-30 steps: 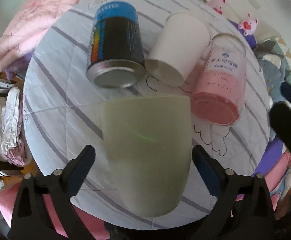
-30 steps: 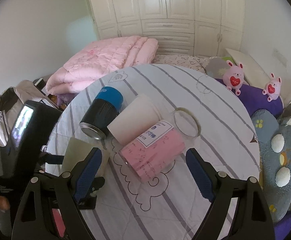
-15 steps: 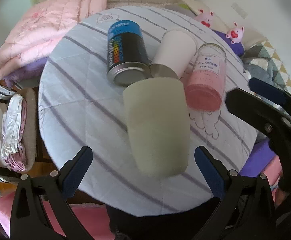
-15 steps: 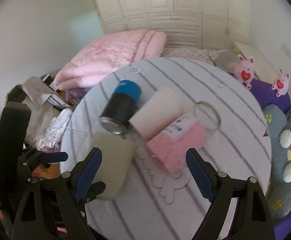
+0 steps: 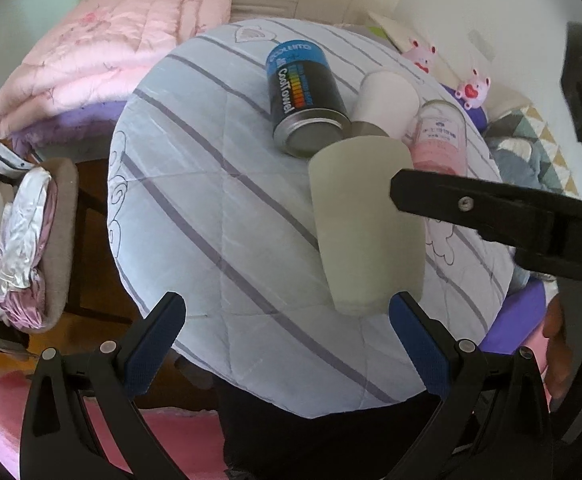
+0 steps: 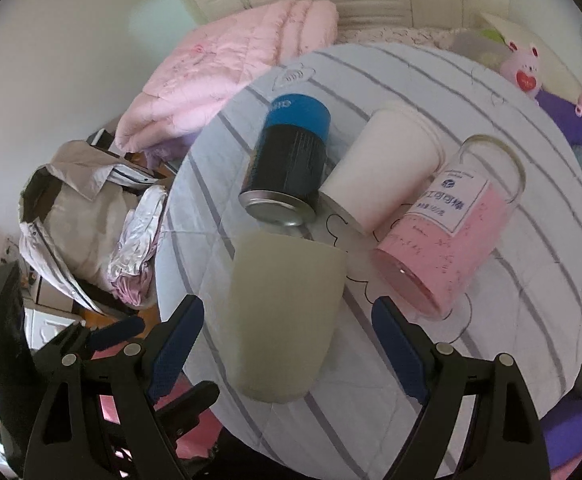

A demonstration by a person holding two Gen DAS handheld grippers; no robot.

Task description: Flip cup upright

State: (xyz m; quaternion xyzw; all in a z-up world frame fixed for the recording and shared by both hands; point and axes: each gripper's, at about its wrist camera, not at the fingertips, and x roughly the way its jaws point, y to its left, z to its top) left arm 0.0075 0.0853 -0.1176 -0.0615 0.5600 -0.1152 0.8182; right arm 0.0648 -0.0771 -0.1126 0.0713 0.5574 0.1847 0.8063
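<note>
Left wrist view: the left gripper is spread wide over the round striped table; the pale green plastic cup stands there (wide end up).

Right wrist view: the right gripper is spread, the cup between its fingers, untouched.

Two cups, one can, one jar

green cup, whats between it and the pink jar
Only bare striped cloth with a cartoon outline lies between the green cup and the pink jar; the right wrist view shows that gap.
</note>
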